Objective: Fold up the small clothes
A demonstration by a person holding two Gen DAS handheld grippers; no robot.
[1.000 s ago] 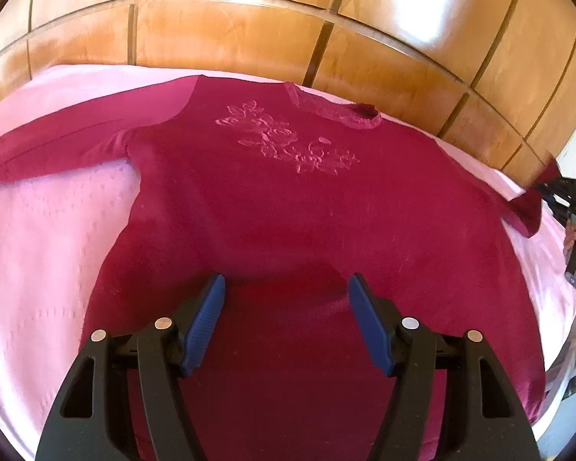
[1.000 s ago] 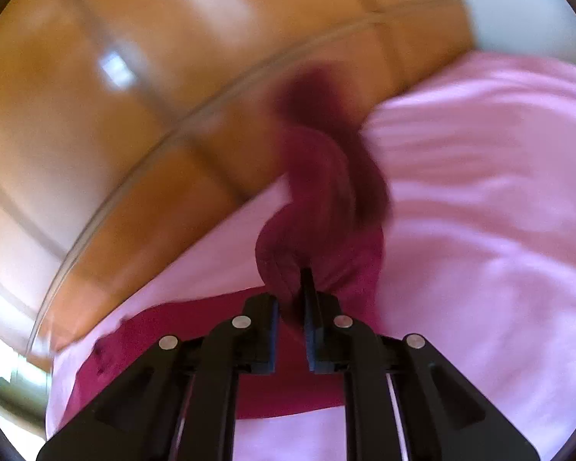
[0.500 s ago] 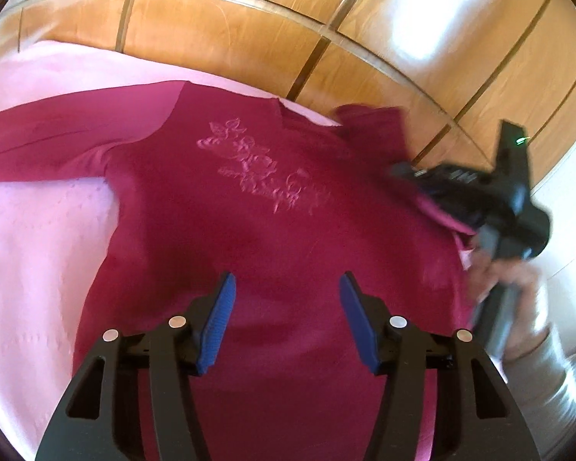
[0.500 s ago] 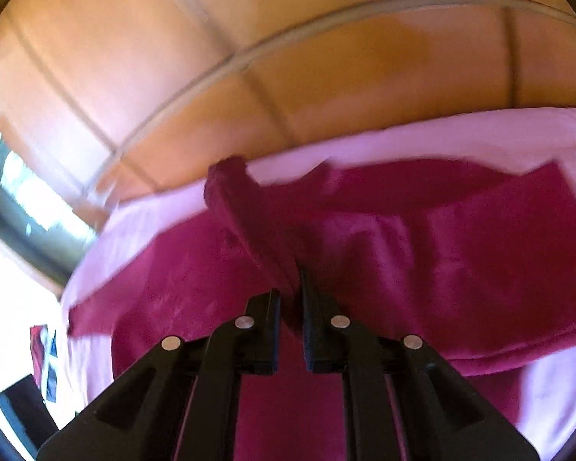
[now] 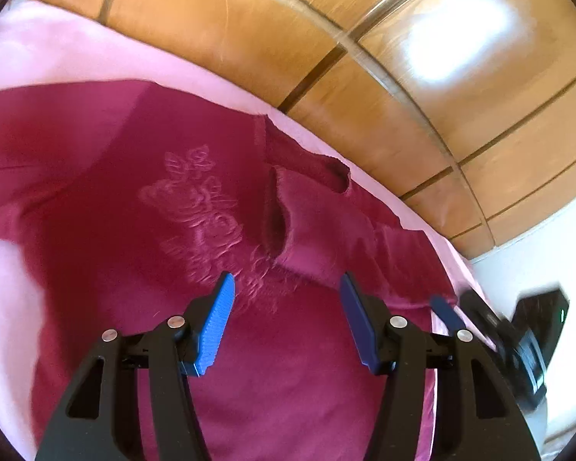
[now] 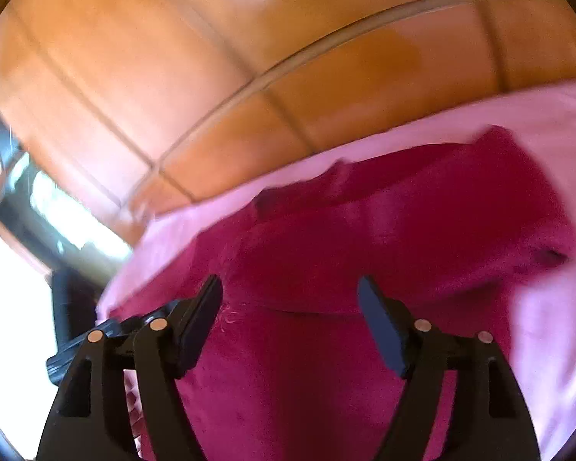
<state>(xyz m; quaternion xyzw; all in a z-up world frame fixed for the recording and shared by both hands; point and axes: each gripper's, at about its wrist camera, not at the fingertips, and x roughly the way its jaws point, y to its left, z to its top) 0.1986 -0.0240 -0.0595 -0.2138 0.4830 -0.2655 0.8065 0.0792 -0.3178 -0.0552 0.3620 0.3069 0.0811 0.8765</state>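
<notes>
Now lying folded across the chest of the crimson long-sleeved velvet top (image 5: 107, 238) on the pink bed (image 5: 57, 50): right sleeve (image 5: 326, 230), just freed by right tool (image 6: 290, 322), jaws newly parted, empty; left tool (image 5: 286, 319) half-open, empty, nearer the unfolded left sleeve (image 5: 50, 115) stretching leftward.

A dark red sweater (image 5: 107, 230) with raised floral embroidery lies front-up and flat on the pink bed. Its one sleeve (image 5: 326, 226) is folded across the chest.
</notes>
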